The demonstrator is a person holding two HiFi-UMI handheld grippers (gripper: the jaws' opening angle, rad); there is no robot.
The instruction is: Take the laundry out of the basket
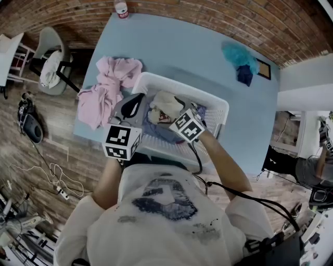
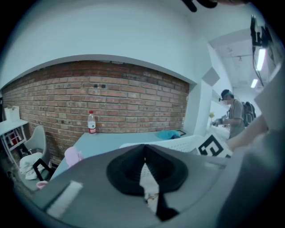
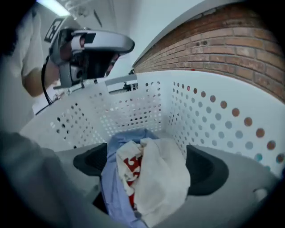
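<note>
A white perforated basket (image 1: pixel 182 85) stands on the light-blue table (image 1: pixel 171 47). Inside lie a cream garment with red print (image 1: pixel 165 106) and a blue garment (image 1: pixel 156 130). My right gripper (image 1: pixel 174 111) reaches down into the basket. Its jaws stand wide open on either side of the cream garment (image 3: pixel 162 178) and blue cloth (image 3: pixel 113 187), right gripper (image 3: pixel 149 167) not pressing on them. My left gripper (image 1: pixel 136 100) hovers at the basket's left rim, shut and empty (image 2: pixel 144 153). A pink pile of laundry (image 1: pixel 106 91) lies on the table left of the basket.
A water bottle (image 1: pixel 121 9) stands at the table's far edge. A teal cloth (image 1: pixel 240 57) lies at the far right corner. A chair with white cloth (image 1: pixel 49 62) sits left of the table, with cables on the floor. A person (image 2: pixel 231 111) stands far right.
</note>
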